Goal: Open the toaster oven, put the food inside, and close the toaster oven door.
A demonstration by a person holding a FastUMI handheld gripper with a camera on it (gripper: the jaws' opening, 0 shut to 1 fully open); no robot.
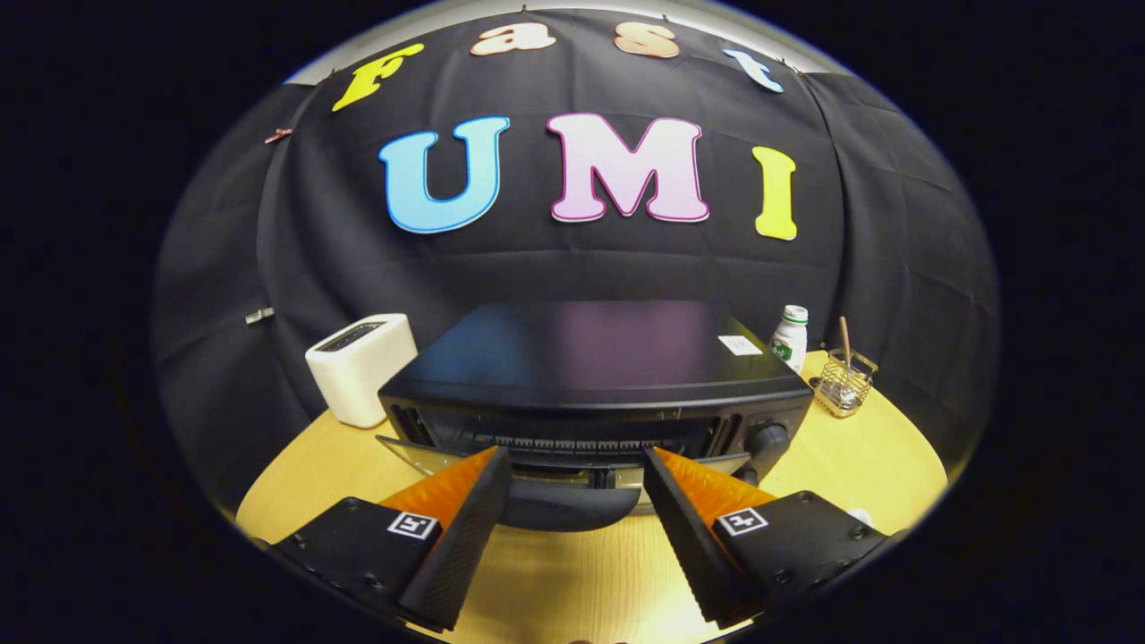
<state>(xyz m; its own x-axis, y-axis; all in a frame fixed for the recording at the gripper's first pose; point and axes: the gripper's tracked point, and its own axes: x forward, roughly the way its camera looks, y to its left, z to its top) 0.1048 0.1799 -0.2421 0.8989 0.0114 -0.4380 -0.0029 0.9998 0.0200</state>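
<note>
A black toaster oven [590, 358] stands on the round wooden table [295, 474] just ahead of my fingers. Its glass door [420, 454] hangs tilted outward, partly open, and the dark slot of the oven's inside with a rack shows behind it. The door's dark handle [568, 508] lies low between my two fingers. My gripper [574, 456] is open, its fingertips wide apart at the door's top edge and pressing on nothing. A knob [769, 438] sits at the oven's right front.
A white toaster [358, 367] stands left of the oven. Behind the oven's right side are a small white bottle with a green label [790, 338] and a wire basket [843, 383] holding a wooden stick. A small white thing [860, 516] peeks out by the right finger.
</note>
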